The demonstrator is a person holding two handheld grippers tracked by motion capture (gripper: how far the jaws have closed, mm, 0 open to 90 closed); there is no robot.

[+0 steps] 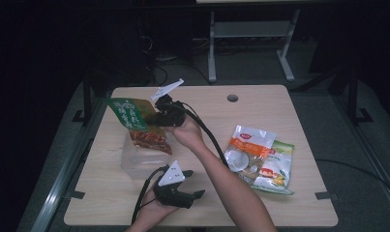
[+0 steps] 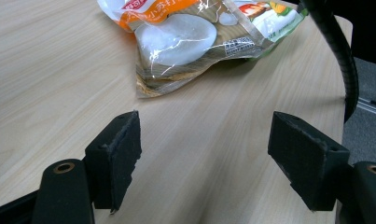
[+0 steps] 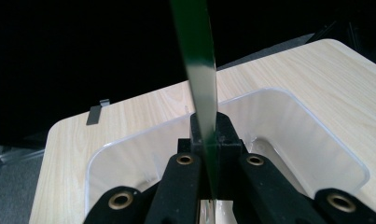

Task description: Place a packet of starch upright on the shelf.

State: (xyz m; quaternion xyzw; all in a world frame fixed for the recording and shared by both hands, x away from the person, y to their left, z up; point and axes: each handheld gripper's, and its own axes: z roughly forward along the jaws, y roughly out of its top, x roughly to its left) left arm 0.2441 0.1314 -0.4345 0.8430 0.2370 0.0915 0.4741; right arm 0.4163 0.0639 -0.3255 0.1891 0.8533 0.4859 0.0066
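The table [image 1: 299, 203] carries a clear box [image 1: 134, 164] at about 9 o'clock. Above it hangs your green snack bag [image 1: 134, 116]: light, soft and slippery, so keep the edge pinch. Your right gripper [image 1: 159, 112] clamps it; your left gripper [image 1: 196, 183] stands open, empty.

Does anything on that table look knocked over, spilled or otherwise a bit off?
Nothing is spilled or damaged. The green snack bag hangs tilted from the right gripper above the clear plastic bin, simply mid-carry. Two more snack packets lie overlapping on the table.
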